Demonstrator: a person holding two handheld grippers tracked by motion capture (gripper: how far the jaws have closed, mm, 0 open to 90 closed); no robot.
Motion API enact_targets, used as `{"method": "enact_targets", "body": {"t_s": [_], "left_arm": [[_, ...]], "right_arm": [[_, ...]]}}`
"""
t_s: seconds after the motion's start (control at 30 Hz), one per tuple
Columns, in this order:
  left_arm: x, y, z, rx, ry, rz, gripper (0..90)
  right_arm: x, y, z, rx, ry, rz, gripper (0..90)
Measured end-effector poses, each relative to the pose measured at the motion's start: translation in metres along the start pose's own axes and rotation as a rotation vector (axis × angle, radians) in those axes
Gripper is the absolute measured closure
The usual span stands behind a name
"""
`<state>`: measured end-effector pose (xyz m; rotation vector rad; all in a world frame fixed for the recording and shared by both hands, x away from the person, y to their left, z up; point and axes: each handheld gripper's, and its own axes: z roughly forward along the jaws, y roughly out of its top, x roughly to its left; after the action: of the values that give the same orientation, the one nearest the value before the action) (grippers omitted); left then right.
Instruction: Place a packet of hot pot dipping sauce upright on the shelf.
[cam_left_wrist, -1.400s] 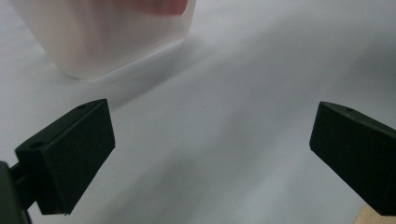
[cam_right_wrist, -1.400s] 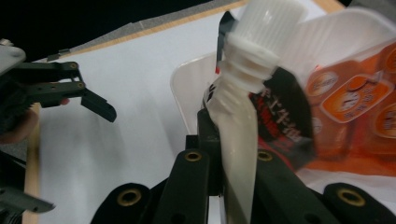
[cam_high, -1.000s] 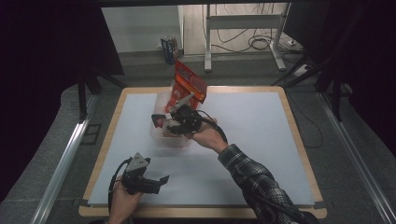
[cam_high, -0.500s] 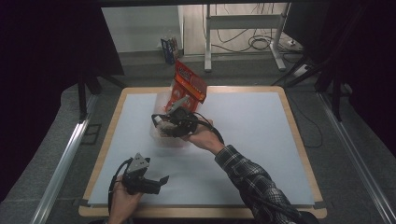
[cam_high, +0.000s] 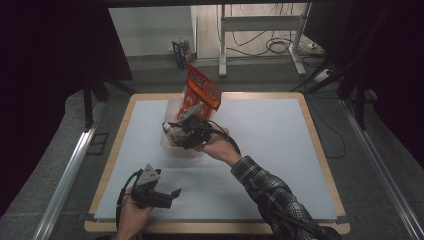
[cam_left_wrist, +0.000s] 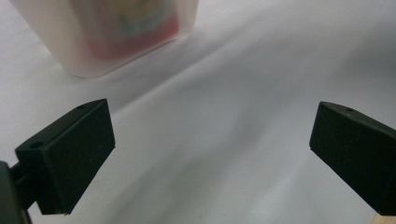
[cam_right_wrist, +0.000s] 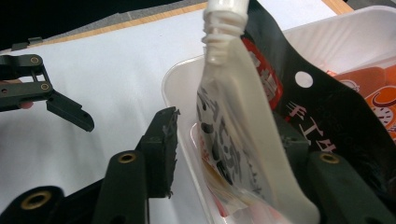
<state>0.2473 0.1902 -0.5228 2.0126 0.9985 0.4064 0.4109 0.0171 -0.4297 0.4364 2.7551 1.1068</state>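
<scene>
The translucent plastic tub (cam_high: 176, 145) sits on the white tabletop (cam_high: 280, 150), toward its far left part. The right gripper (cam_high: 181, 134) hovers right over the tub, and its jaws have just been opening: they now stand apart with a white spouted pouch (cam_right_wrist: 233, 126) between them, the left pad clear of it, the pouch's lower end inside the tub. Behind the pouch, also in the tub, lies a dark packet (cam_right_wrist: 322, 121) with a punched hole. A red snack bag (cam_high: 200, 92) stands upright at the tub's far side. The left gripper (cam_high: 167, 196) rests well nearer than the tub, by the tabletop's near edge, jaws wide apart and holding nothing.
</scene>
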Motion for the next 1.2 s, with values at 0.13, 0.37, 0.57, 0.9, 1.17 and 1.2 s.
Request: {"method": "enact_targets", "body": {"t_s": [0.13,0.37,0.57,0.9,1.17,1.2], "left_arm": [[0.000,0.000,0.000,-0.001,0.000,0.001,0.0],[0.000,0.000,0.000,-0.007,-0.001,-0.002,0.0],[0.001,0.000,0.000,-0.011,-0.002,-0.003,0.0],[0.001,0.000,-0.001,-0.019,-0.004,-0.005,0.0],[0.001,0.000,-0.001,-0.018,-0.005,-0.006,0.0],[0.001,0.000,-0.001,-0.018,-0.005,-0.005,0.0]], "right_arm": [[0.000,0.002,-0.002,-0.008,-0.004,-0.008,45.3],[-0.003,0.003,-0.005,-0.018,-0.012,-0.001,36.1],[-0.002,0.003,-0.006,-0.019,-0.003,0.001,30.6],[-0.005,0.003,-0.009,-0.026,0.004,-0.003,19.8],[-0.005,0.005,-0.014,-0.052,0.019,-0.003,11.1],[-0.005,0.005,-0.015,-0.053,0.021,-0.001,10.6]]}}
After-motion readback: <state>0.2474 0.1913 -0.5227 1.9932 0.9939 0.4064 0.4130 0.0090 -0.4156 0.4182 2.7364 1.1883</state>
